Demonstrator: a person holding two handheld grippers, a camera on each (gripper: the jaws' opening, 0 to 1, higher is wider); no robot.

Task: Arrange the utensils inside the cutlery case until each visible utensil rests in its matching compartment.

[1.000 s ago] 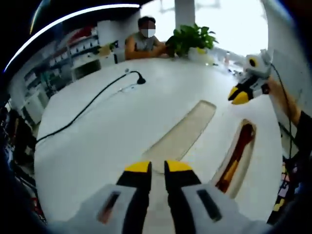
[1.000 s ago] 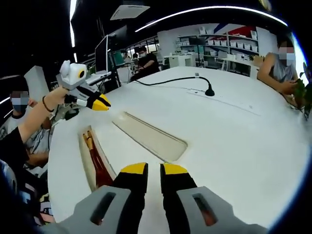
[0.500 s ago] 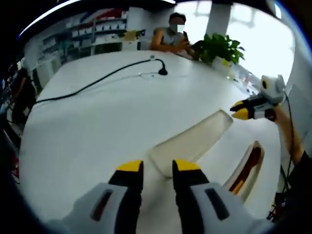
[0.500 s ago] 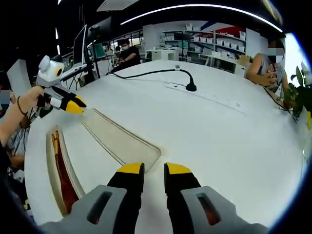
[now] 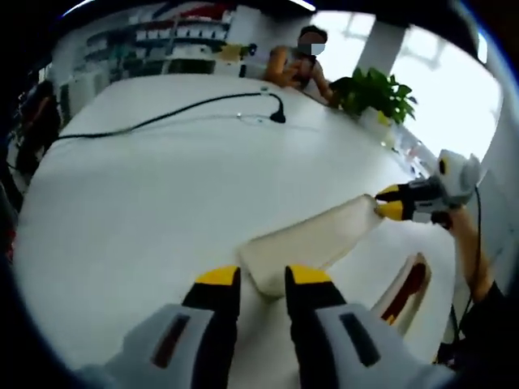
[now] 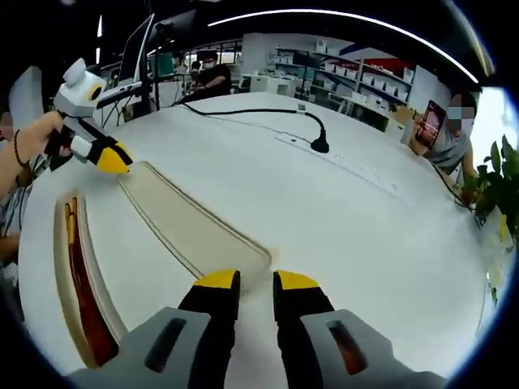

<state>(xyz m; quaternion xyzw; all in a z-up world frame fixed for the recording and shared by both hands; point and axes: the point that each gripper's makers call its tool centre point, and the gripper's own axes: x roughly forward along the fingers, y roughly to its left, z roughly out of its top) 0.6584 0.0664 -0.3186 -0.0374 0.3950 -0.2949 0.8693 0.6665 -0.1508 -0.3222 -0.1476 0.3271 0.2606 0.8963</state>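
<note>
A long cream case lid [image 5: 312,239] lies flat on the white table [image 5: 146,178]. Beside it sits the case's other half [image 5: 403,285], holding red and orange utensils [image 6: 79,279]. My left gripper [image 5: 262,277] is at one rounded end of the cream lid [image 6: 182,219], jaws a little apart with the lid's edge right at the tips. My right gripper [image 6: 247,281] is at the opposite end, also slightly open. Each gripper appears in the other's view: the right one [image 5: 388,203] and the left one [image 6: 109,158], held by a hand.
A black cable with a desk socket [image 5: 276,117] runs across the table's far side. A seated person [image 5: 300,65] and a potted plant [image 5: 373,89] are at the far edge. Shelves, monitors and more people [image 6: 211,77] are in the background.
Both grippers have come down to the two ends of the cream lid. Their jaws have spread a little wider than a second ago.
</note>
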